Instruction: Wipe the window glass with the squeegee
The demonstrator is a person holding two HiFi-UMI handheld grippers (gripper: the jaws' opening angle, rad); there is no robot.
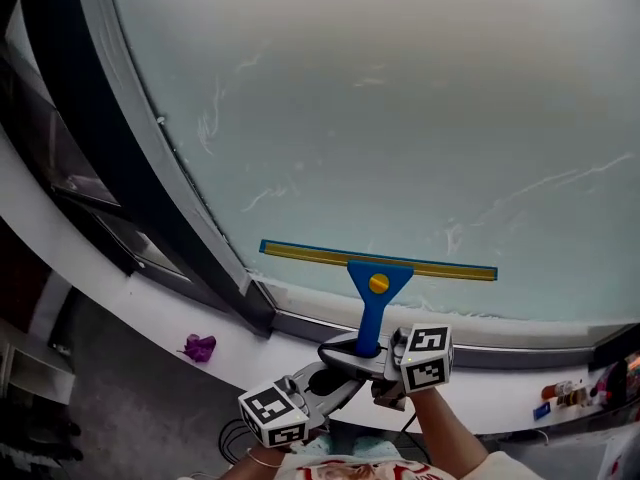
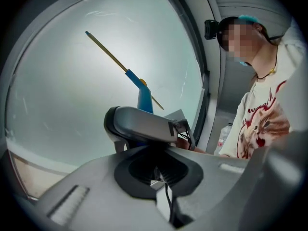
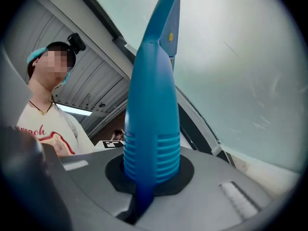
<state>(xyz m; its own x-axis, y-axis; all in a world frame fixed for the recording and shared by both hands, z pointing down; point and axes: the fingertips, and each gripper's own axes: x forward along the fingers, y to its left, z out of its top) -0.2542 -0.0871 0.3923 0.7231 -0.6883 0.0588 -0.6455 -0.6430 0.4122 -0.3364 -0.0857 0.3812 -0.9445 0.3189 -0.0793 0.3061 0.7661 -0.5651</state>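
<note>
**Squeegee low on the pane, stroke in hand**

Grippers sit lowest in the head view. The right gripper (image 1: 370,351) has its jaws clenched on the blue handle of the squeegee (image 1: 378,268). The left gripper (image 1: 335,378) is tucked in just beside it from the left. Blade is level and against the window glass (image 1: 400,88), near the lower frame (image 1: 300,320), with faint streaks over the pane above it.

Step, as I read it: wiping is under way and most of the glass is not yet covered. The next move calls for keeping the rubber edge flat and pressed along its full width while it travels over the streaked area, with both hands moving together so the blade doesn't tilt.

Views differ:
- Right gripper view shows the ribbed handle base seated between the pads, a firm hold.
- Left gripper view has the right gripper's grey body across the front. Left jaws look drawn in, but I cannot tell what they pinch.
- Both gripper views show a person in a pale printed shirt.
- Only the head view shows the whole blade and a purple scrap (image 1: 199,347) on the white sill (image 1: 130,293).
</note>
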